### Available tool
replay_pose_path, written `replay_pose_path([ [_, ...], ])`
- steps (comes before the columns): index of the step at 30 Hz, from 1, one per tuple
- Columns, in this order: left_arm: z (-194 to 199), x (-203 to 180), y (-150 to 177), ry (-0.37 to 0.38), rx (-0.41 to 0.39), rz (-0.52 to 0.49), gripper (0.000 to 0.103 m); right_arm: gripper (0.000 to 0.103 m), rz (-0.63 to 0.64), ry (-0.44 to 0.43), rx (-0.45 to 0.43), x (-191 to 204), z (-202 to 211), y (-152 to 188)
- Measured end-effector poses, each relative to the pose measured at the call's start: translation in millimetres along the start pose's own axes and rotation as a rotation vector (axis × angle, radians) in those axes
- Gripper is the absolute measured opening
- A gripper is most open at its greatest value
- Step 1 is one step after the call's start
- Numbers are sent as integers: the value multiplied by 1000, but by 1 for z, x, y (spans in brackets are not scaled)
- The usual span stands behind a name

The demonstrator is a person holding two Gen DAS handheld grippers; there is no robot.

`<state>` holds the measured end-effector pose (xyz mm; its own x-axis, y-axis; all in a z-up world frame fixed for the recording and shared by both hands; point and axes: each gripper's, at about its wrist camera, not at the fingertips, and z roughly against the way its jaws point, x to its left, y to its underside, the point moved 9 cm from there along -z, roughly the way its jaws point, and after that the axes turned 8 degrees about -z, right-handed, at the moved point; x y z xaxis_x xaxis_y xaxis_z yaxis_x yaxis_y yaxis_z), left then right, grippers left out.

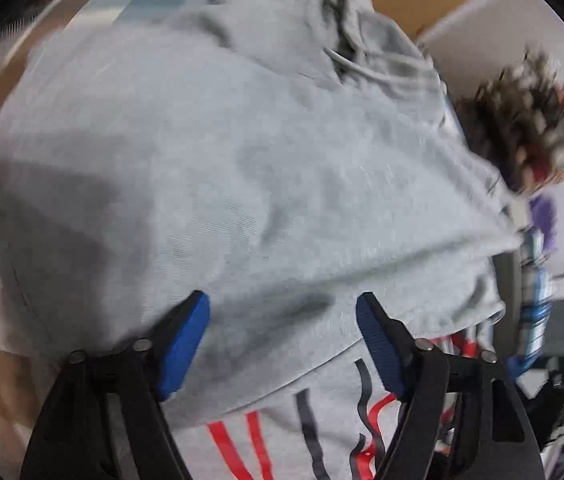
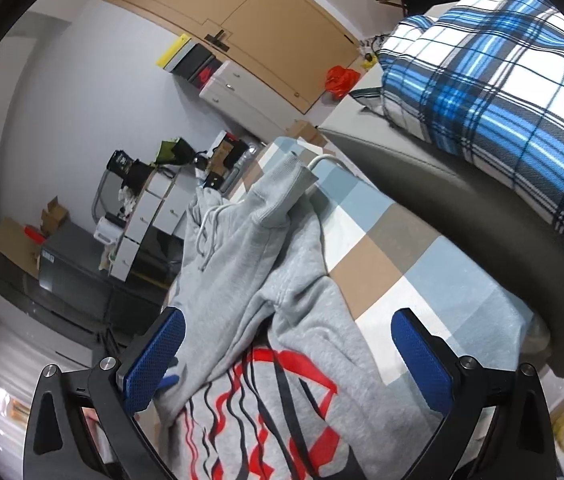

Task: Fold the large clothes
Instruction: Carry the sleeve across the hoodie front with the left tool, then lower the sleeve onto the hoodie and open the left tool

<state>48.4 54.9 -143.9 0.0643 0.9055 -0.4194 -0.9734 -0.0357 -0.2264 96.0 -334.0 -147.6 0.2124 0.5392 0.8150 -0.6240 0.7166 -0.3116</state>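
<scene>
**A:** How far along are you with this one?

**B:** Partway, by my reading. You have one grey hoodie (image 2: 282, 300) lying on the checked bedspread (image 2: 421, 264), printed front up, and one sleeve (image 2: 258, 216) is already laid in across the body. In your left wrist view a broad grey panel (image 1: 242, 180) covers the upper part of the red and black print (image 1: 321, 432) (that view is blurred, so which part of the garment it is, I cannot say).

**A:** And my grippers?

**B:** Your left gripper (image 1: 282, 340) has its jaws apart over the folded edge, cloth below them but nothing pinched. Your right gripper (image 2: 287, 356) also stands wide, its blue pads (image 2: 154, 356) either side of the print and not pressing on it.

**A:** What is left?

**B:** I judge the sides still need squaring, then the crosswise fold.

**A:** Count for me.

**B:** One hoodie, one drawcord (image 2: 206, 236) showing near the hood, two grippers, one blue plaid pillow (image 2: 493, 72) beyond the bed.
</scene>
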Motion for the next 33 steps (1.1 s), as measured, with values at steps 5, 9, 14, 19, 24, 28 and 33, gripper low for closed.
replay_pose_path([
  [5,4,6,4,-74,-32,-36,36,103,76,29,-5,7,-3,5],
  [9,8,32,-5,-162,-59,-13,0,103,107,39,3,10,-5,10],
  [14,6,36,-1,-103,-61,2,0,103,159,39,21,20,-9,17],
  [19,15,33,-3,-235,-80,-62,0,103,238,28,60,33,-15,30],
  [24,49,90,-4,-468,-120,-5,0,103,264,3,87,40,-16,37],
  [28,62,97,-4,-437,-131,59,0,103,264,-34,85,47,-11,38],
  [33,85,47,-25,-442,-218,-53,9,103,272,-58,101,53,-11,43],
])
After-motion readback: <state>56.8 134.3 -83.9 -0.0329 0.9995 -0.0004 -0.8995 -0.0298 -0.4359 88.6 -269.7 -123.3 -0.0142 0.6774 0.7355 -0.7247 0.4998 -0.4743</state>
